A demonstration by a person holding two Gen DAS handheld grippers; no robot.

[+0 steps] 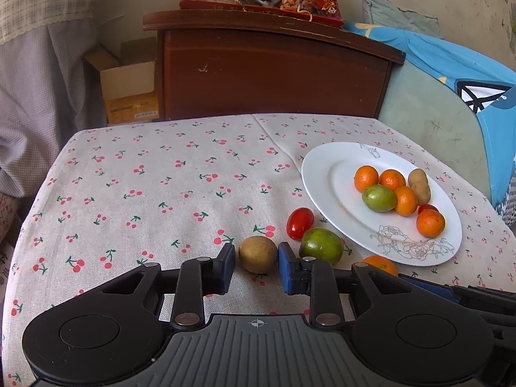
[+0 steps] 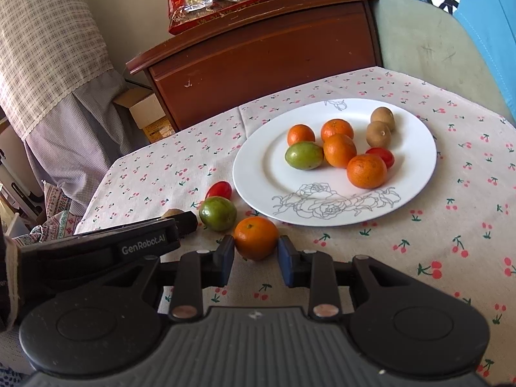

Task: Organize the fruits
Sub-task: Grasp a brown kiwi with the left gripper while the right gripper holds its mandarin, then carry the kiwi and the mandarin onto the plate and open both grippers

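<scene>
The plate (image 2: 416, 174) lay on the tablecloth (image 2: 451, 258) with fruits grouped at its centre. At its eight o'clock, off the rim, sat a tomato (image 2: 219, 190), a lime (image 2: 216, 213) and a tangerine (image 2: 256, 238) between the right gripper's (image 2: 256, 256) fingers. A cabinet (image 2: 258, 58) stood behind, at twelve o'clock.

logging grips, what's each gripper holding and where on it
Left gripper: brown fruit, pinched across its sides. Right gripper: orange, also by its sides.

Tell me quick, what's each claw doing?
Left gripper: closed on the small round brown fruit.
Right gripper: closed on the small round orange tangerine.
</scene>
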